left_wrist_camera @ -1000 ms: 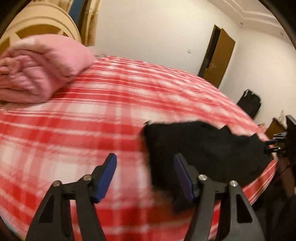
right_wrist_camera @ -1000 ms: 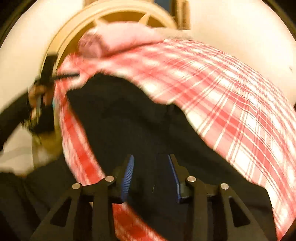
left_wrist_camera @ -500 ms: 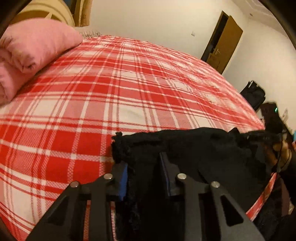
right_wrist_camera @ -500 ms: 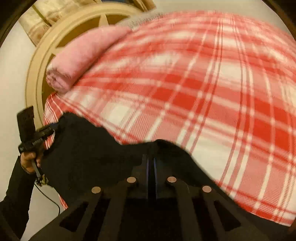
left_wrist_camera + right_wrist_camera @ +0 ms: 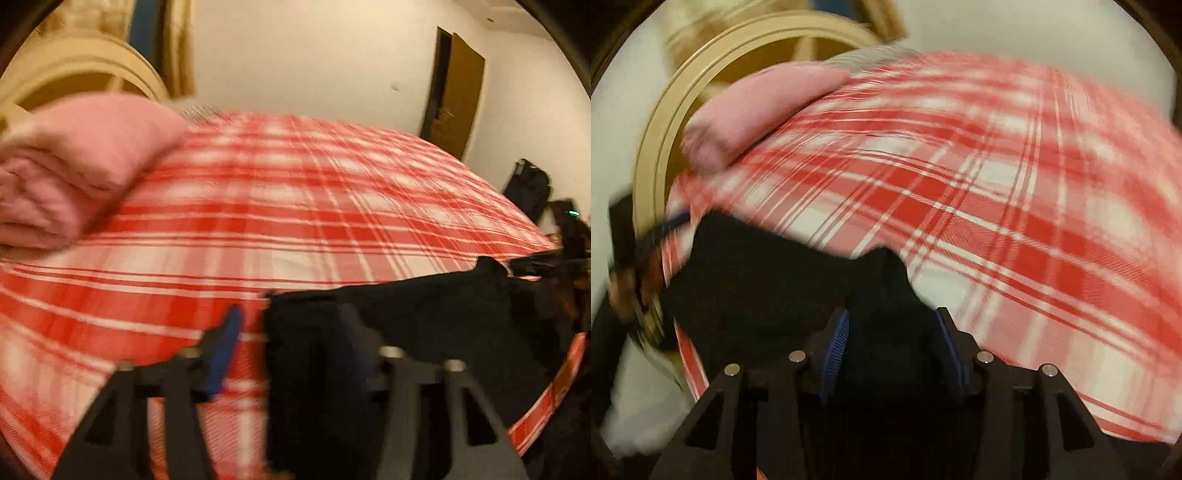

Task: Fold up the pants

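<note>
Left gripper (image 5: 291,354): fills the bottom of the left wrist view; its fingers stand apart, the blue-padded left finger (image 5: 223,350) over the plaid and the right one dark against black cloth. The picture is blurred, so whether any cloth is pinched cannot be told; the gap between the fingers is plain.

Right gripper (image 5: 892,343): at the bottom centre of the right wrist view, fingers spread wide, both blue pads (image 5: 836,345) showing, black cloth lying between and beneath them.

Pants (image 5: 406,332): black, lying along the lower right of the left wrist view, from the gap of the left gripper out to the right edge of the frame. In the right wrist view the pants (image 5: 768,280) spread from the bottom centre to the left, with a rounded hump of cloth just above the right gripper.

Bedspread (image 5: 295,206): red and white plaid, covering the bed across the middle of both views; the pants rest on its near edge.

Pink blanket (image 5: 74,170): folded and piled at the upper left of the left wrist view, on the bedspread, well apart from the pants.

Headboard (image 5: 683,122): cream, curved, behind the pink blanket at the upper left of the right wrist view.

Door (image 5: 456,92): brown, in the white wall at the upper right of the left wrist view.

Black bag (image 5: 528,188): against the wall at the right edge, below the door.
</note>
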{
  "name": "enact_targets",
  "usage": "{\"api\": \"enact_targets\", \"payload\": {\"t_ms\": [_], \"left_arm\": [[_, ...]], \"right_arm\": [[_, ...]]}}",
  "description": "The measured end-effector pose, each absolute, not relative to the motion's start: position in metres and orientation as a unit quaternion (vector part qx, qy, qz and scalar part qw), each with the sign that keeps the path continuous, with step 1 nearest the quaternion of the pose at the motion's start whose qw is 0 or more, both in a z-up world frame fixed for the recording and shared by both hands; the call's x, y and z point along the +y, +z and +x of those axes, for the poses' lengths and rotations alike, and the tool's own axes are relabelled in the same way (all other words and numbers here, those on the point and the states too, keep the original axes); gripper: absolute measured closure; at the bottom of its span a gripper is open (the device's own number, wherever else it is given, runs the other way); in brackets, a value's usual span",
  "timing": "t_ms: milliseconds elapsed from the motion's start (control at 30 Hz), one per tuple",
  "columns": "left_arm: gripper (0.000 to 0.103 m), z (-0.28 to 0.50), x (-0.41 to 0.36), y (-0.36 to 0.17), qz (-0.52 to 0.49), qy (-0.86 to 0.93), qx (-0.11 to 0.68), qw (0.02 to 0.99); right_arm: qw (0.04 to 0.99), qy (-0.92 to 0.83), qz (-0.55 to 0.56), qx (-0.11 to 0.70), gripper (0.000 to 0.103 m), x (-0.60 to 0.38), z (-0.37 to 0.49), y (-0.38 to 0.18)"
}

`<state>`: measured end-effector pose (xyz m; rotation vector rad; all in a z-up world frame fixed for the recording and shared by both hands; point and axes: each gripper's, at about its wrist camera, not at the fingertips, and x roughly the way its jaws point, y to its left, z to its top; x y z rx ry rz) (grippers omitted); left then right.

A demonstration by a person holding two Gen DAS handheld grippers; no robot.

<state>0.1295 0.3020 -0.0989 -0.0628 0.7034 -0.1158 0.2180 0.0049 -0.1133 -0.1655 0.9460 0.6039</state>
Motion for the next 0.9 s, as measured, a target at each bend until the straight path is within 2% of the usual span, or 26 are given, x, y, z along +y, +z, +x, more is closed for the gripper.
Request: {"api": "enact_targets", "payload": {"t_ms": [133,333,467,767,800,833,900], "left_arm": [[0.035,0.097,0.314,-0.098,-0.059,-0.076,0.349,0.932],[0.047,0.069,0.299,-0.125,-0.048,-0.086,0.381,0.919],[0.047,0.059,0.306,-0.125,-0.094,-0.090,0.379,0.916],[0.047,0.066,0.297,-0.144,-0.162,-0.136,0.405,0.890],[0.049,0.070,0.299,-0.147,-0.177,-0.136,0.405,0.887],[0.059,0.072,0.300,-0.149,-0.185,-0.136,0.406,0.885],[0.065,0.076,0.300,-0.151,-0.184,-0.127,0.409,0.885]], "right_arm": [[0.834,0.308,-0.180,0.422,0.054,-0.004,0.148,-0.101],[0.811,0.320,-0.297,0.390,0.054,0.023,0.065,-0.140],[0.812,0.293,-0.349,0.365,0.054,0.041,0.053,-0.159],[0.809,0.282,-0.376,0.355,0.056,0.045,0.053,-0.170],[0.808,0.281,-0.378,0.353,0.056,0.045,0.053,-0.170],[0.808,0.284,-0.377,0.354,0.057,0.044,0.052,-0.170],[0.808,0.293,-0.372,0.351,0.057,0.043,0.050,-0.170]]}}
